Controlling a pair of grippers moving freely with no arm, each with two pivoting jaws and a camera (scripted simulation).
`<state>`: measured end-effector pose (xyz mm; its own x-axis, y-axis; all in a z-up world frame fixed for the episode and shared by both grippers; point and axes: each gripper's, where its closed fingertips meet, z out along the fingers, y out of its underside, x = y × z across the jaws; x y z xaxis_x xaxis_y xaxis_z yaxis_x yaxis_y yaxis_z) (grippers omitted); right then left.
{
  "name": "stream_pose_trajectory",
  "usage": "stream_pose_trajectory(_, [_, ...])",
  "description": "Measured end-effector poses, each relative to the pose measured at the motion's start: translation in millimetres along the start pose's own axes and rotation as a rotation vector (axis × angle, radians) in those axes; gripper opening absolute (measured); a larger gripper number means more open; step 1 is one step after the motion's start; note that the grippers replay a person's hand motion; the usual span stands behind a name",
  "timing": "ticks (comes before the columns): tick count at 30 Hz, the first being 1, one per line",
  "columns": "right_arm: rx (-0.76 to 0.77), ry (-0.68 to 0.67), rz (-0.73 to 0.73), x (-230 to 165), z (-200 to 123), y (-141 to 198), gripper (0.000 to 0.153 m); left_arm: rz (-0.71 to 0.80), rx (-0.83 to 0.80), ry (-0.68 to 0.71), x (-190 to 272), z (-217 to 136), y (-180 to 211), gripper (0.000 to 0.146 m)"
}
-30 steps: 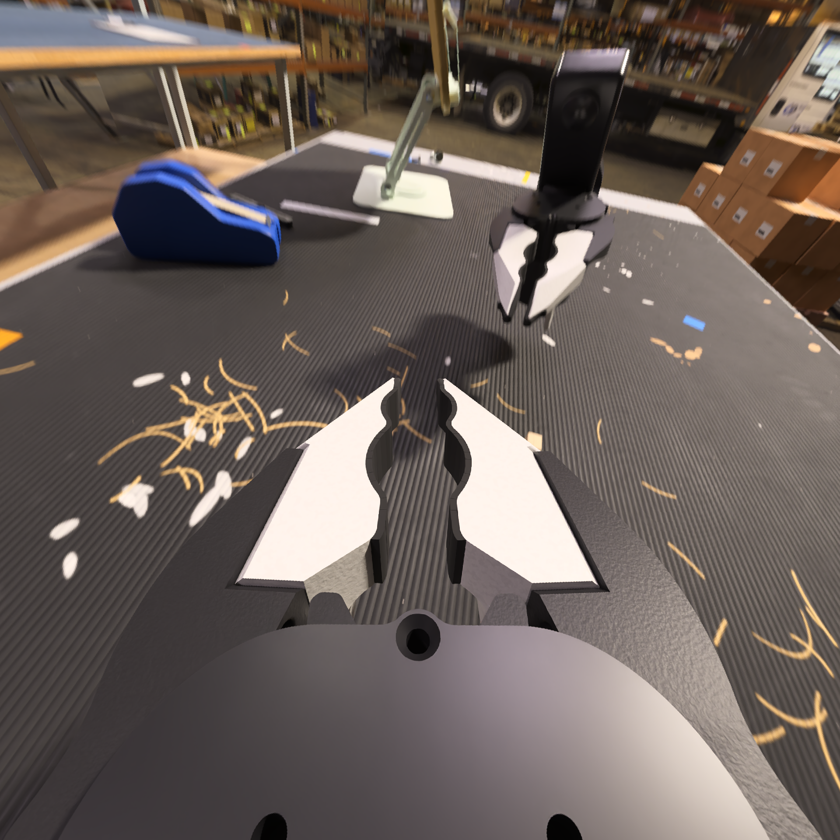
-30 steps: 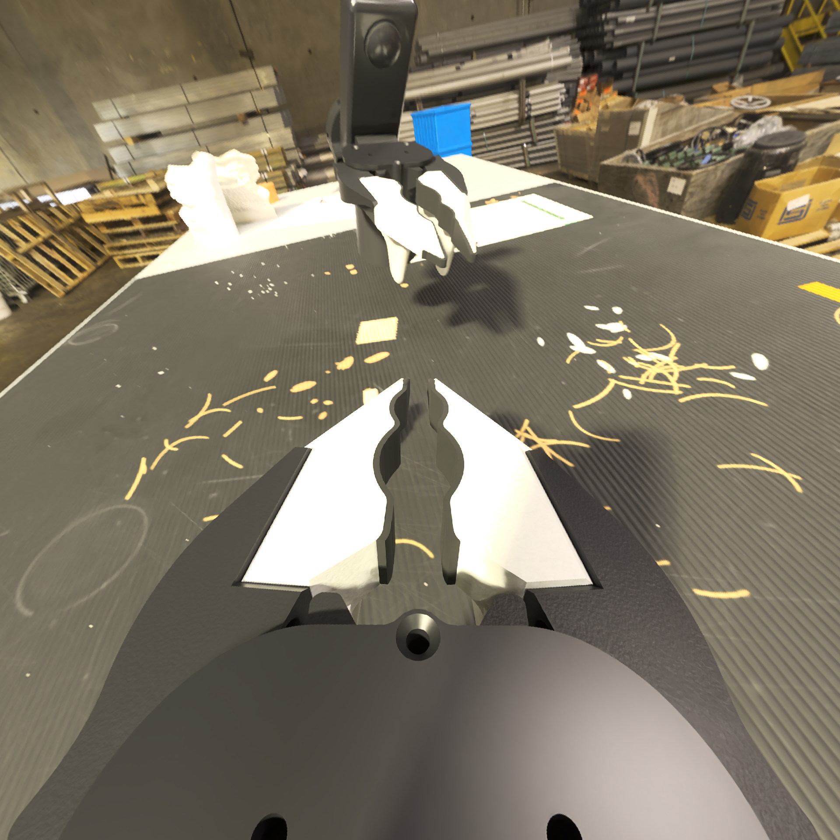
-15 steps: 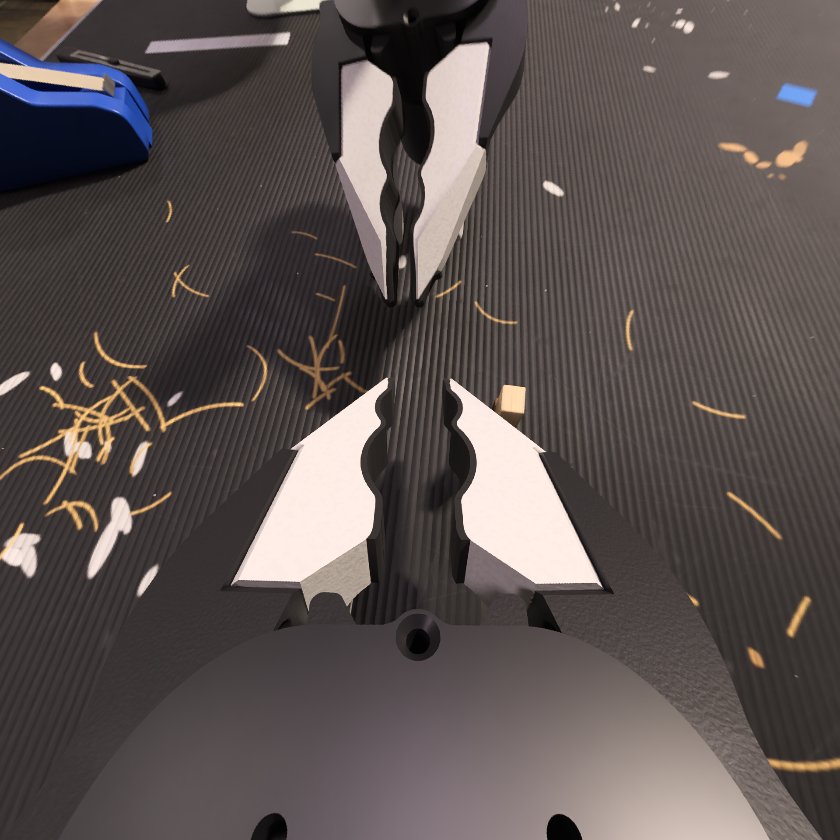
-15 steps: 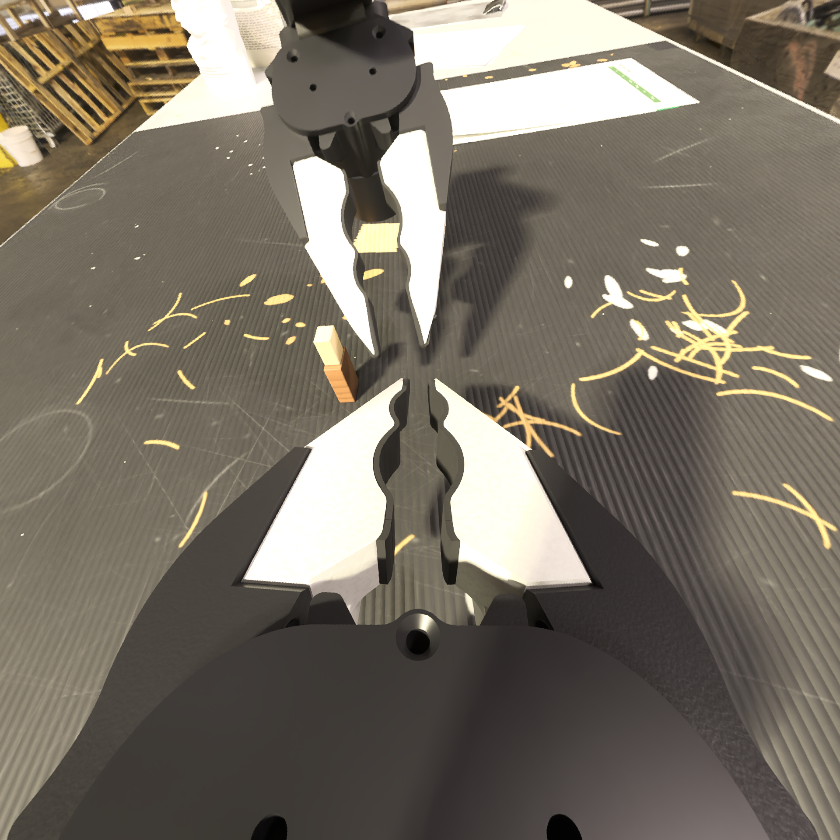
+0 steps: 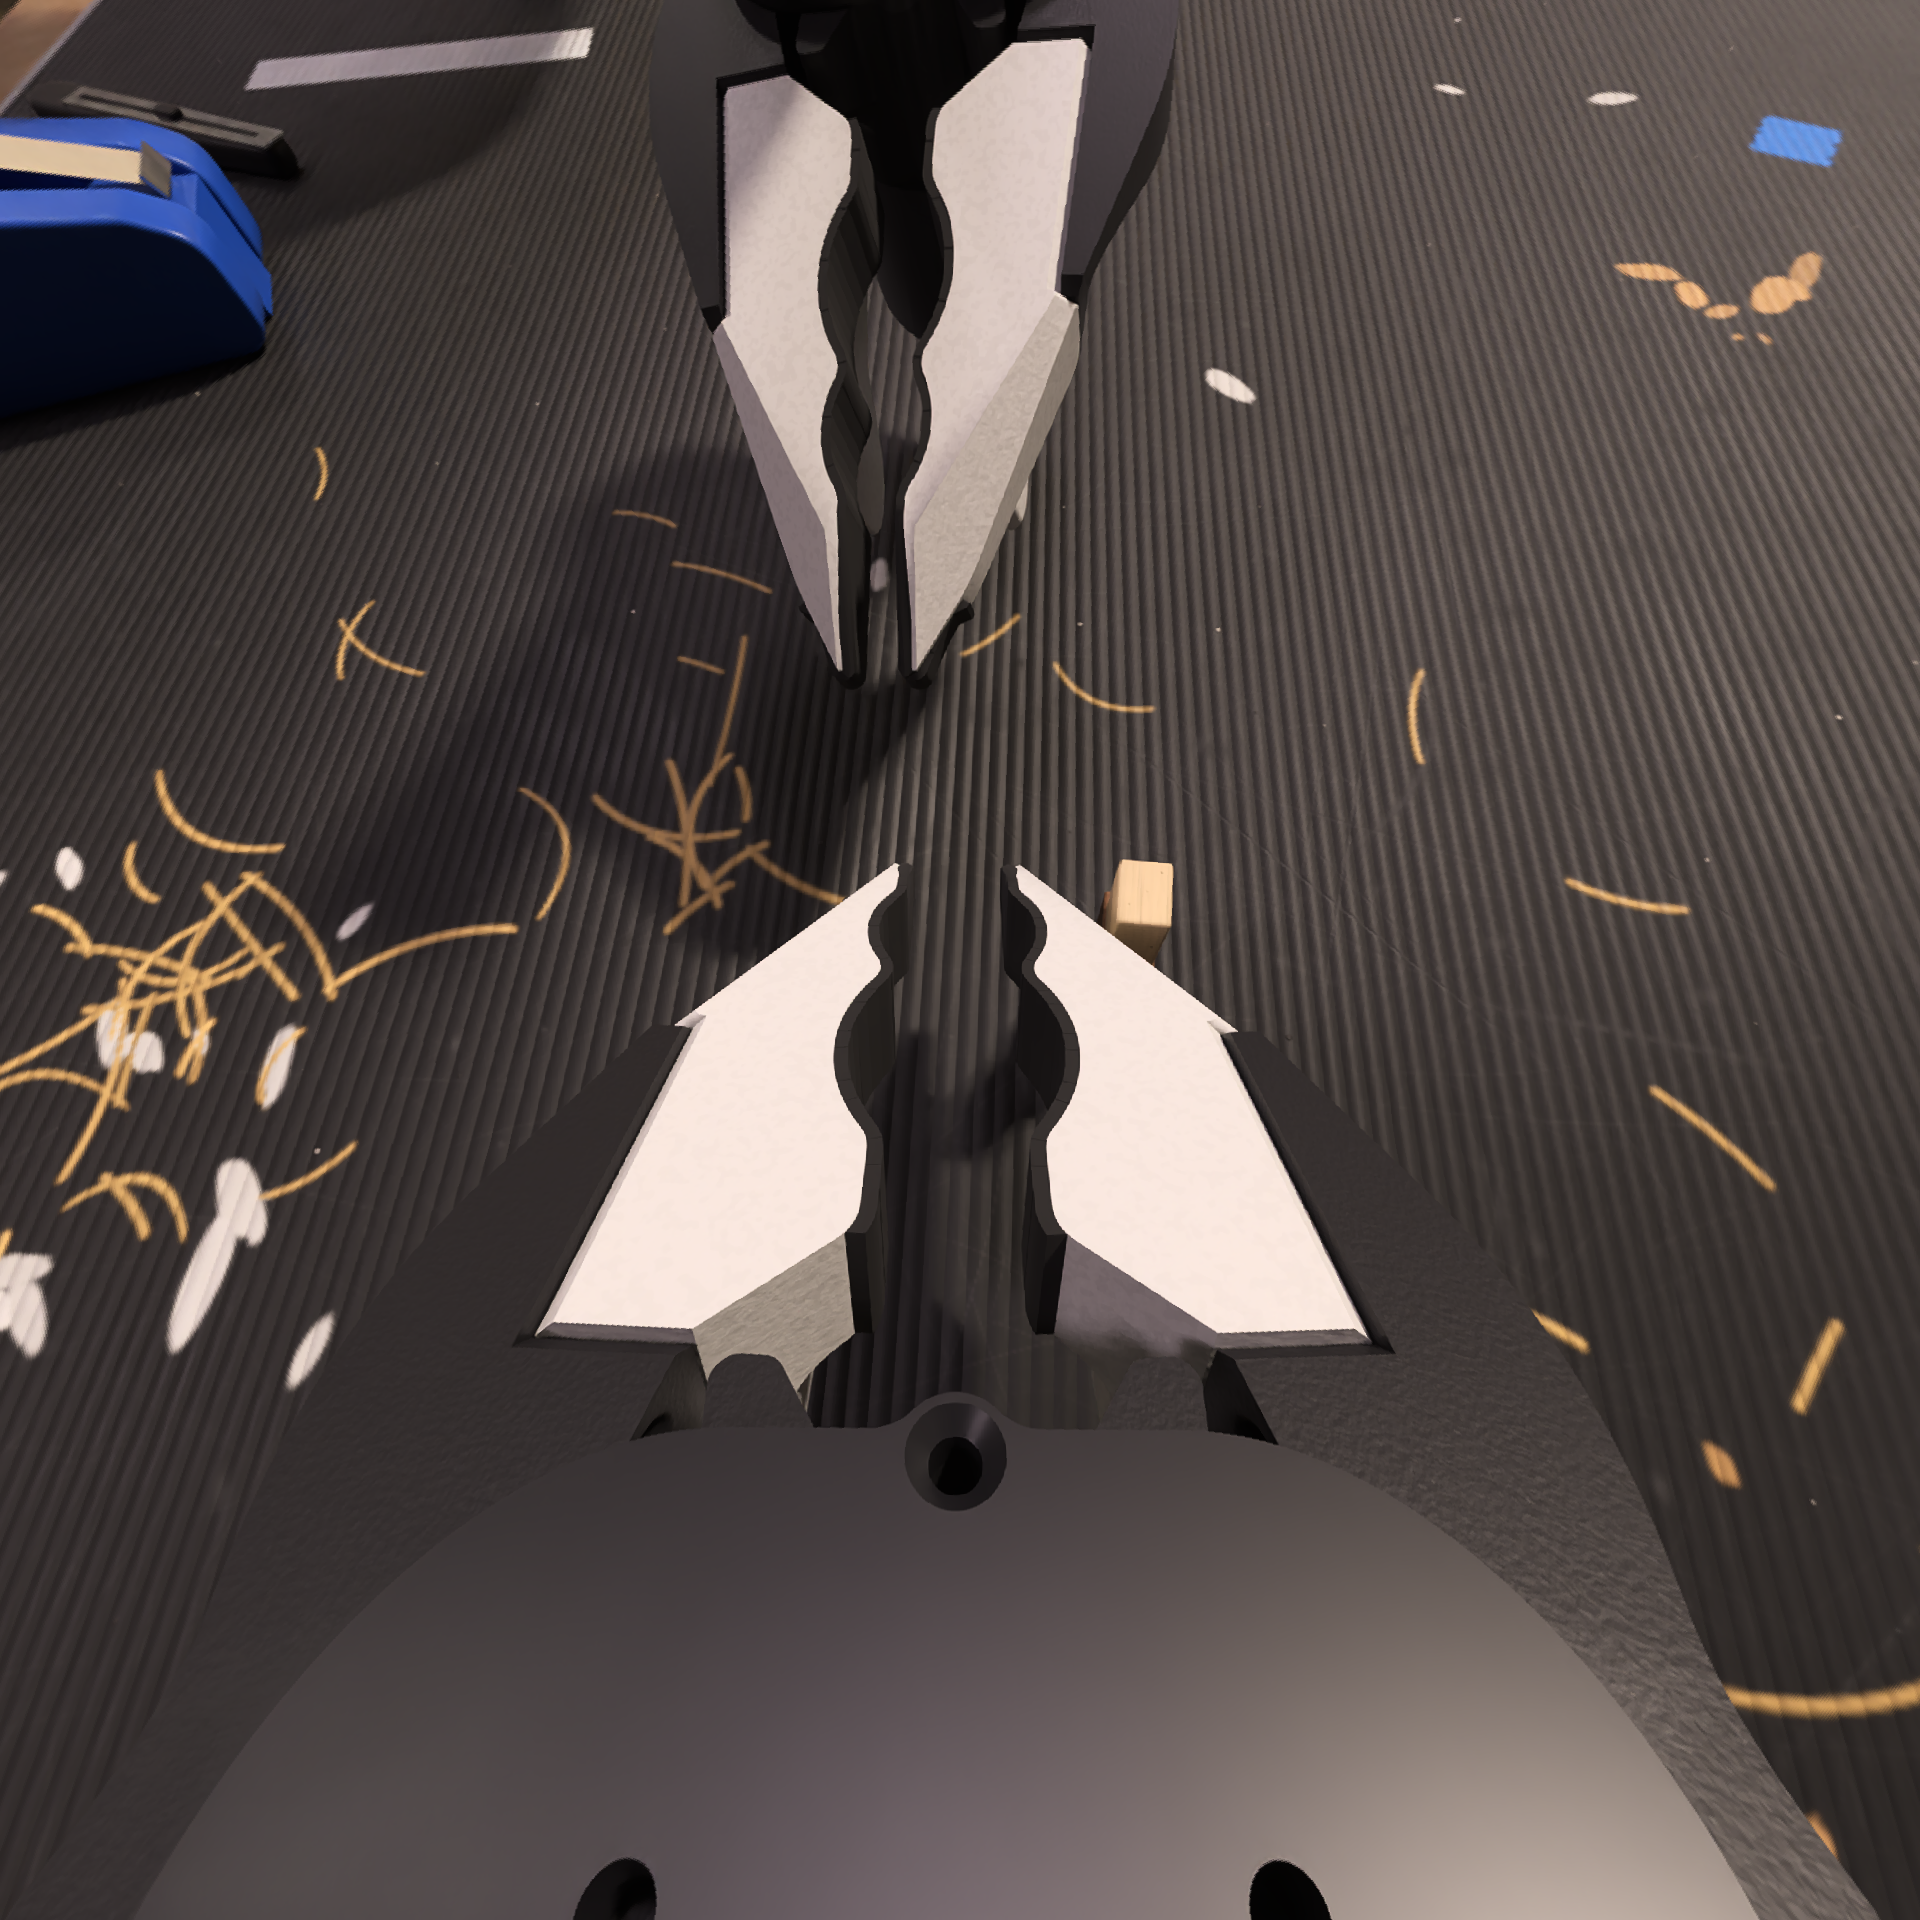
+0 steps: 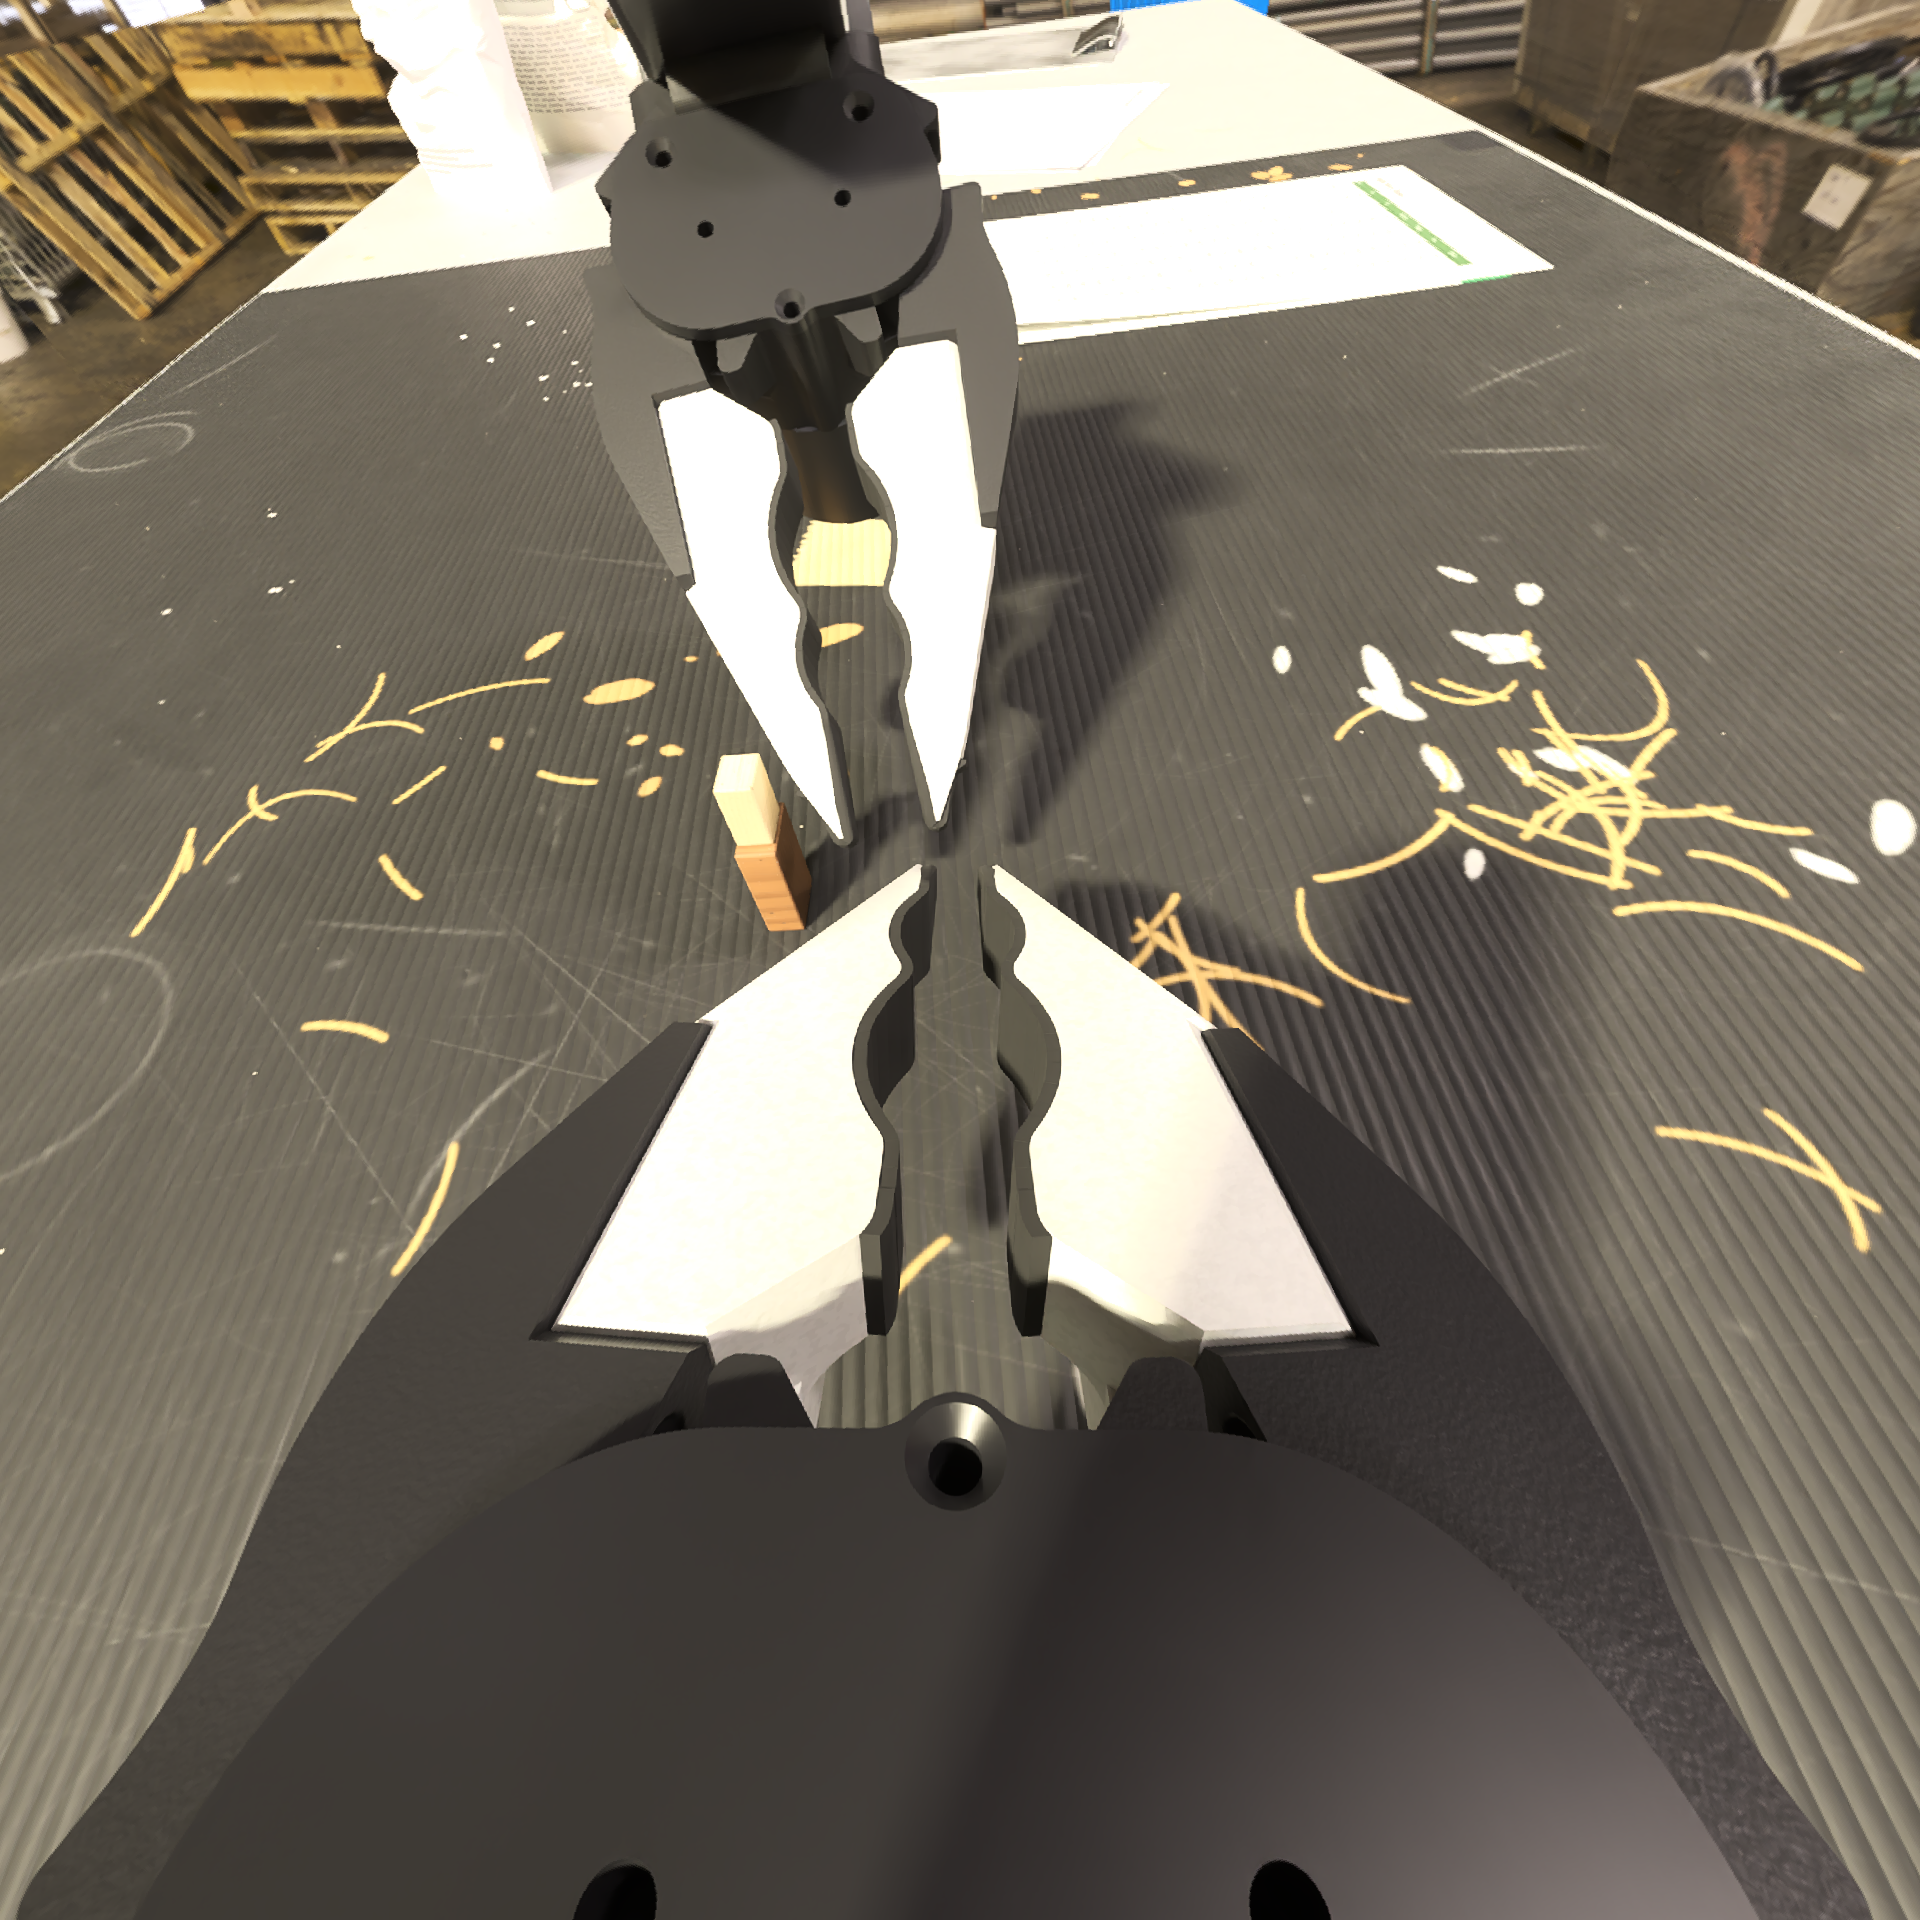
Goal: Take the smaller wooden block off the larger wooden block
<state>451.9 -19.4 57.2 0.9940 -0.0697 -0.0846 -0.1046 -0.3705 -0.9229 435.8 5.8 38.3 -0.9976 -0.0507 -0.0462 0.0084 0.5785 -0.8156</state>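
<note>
Left gripper with jaws slightly parted, gripping nothing, tips low over the ribbed dark bench. Right gripper facing it tip to tip, jaws likewise parted by a narrow gap and empty. Smaller wooden block, pale, standing on the larger wooden block, reddish-brown, both upright on the bench. Stack just beside the left gripper's right finger, outside both pairs of jaws, touched by neither. Only the pale top visible past that finger in the left wrist view. Wood shavings and white flecks scattered around. Blue tape dispenser at far left; white paper sheet at the far bench end.
</note>
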Motion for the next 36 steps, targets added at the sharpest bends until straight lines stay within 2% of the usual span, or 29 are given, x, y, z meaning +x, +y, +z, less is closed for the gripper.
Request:
stream_pose_trajectory(7, [0.008,0.0,-0.007,-5.6,-1.4,-0.4,0.008,-0.046,0.034,0.039,3.5,-1.8,-4.4,0.019])
stream_pose_trajectory(20, [0.002,0.014,0.005,-5.1,-4.7,2.2,0.008,-0.028,-0.007,0.0,2.2,1.5,-3.5,0.016])
stream_pose_trajectory(36, [-0.03,0.012,0.001,-7.1,0.3,5.7,0.008,-0.026,0.056,0.0,0.1,2.1,-7.3,0.015])
